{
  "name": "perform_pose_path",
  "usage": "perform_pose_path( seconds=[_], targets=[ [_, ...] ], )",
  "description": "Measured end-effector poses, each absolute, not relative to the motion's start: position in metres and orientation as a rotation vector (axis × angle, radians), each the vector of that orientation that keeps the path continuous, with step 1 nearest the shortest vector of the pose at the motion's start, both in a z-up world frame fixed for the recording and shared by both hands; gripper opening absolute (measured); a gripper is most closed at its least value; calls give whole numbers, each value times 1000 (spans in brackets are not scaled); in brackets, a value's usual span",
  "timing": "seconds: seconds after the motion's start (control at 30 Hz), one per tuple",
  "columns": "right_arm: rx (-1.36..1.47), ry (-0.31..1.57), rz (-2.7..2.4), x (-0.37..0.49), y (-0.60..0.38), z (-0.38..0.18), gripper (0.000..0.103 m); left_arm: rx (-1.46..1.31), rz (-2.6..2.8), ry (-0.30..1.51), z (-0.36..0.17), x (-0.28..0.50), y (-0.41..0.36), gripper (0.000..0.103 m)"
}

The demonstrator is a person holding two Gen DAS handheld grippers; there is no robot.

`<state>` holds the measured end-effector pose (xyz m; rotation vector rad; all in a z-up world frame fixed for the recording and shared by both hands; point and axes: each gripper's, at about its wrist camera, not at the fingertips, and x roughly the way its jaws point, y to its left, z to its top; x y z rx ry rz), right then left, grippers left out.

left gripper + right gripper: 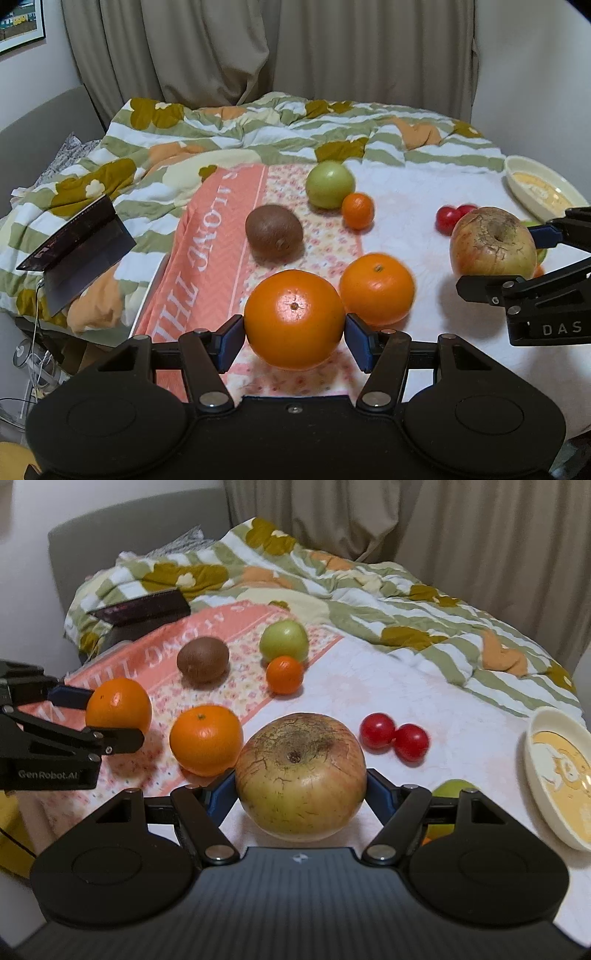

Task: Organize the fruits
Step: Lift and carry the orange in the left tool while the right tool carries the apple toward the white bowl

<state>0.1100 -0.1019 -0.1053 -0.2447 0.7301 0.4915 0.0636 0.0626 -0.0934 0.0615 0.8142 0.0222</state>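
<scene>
left gripper (294, 328) has its blue pads clamped on either side of the big orange (294, 318), holding it just over the floral cloth (325, 236). right gripper (301, 794) grips the large russet apple (301, 775), stem pit facing the camera, held over the white cloth (443, 709). both fruits look lifted, shadows underneath.

on the bed, a second orange (376, 287) sits just beside the held one. further back, the brown kiwi (274, 232) rests alone on the floral cloth. behind it, the green apple (330, 184) touches a small mandarin (357, 210). two red tomatoes (394, 736) lie side by side on the white cloth. a cream dish (535, 775) sits at the right edge. a green fruit (452, 787) peeks from behind the right gripper's linkage, mostly hidden.
</scene>
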Motion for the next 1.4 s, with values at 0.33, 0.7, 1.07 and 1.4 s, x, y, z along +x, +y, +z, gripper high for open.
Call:
perform_pose_path(
  seconds=[0.33, 0.7, 1.07, 1.4],
  targets=[
    [-176, 682, 402, 94, -167, -40, 88, 31, -38, 747, -34, 68, 16, 63],
    [-148, 665, 300, 122, -283, -11, 88, 19, -93, 714, -5, 108, -72, 63],
    [-111, 676, 244, 186, -380, -28, 88, 3, -133, 707, -16, 172, -167, 63],
    [-35, 690, 173, 243, -424, -51, 88, 83, -256, 729, -44, 238, -232, 63]
  ],
)
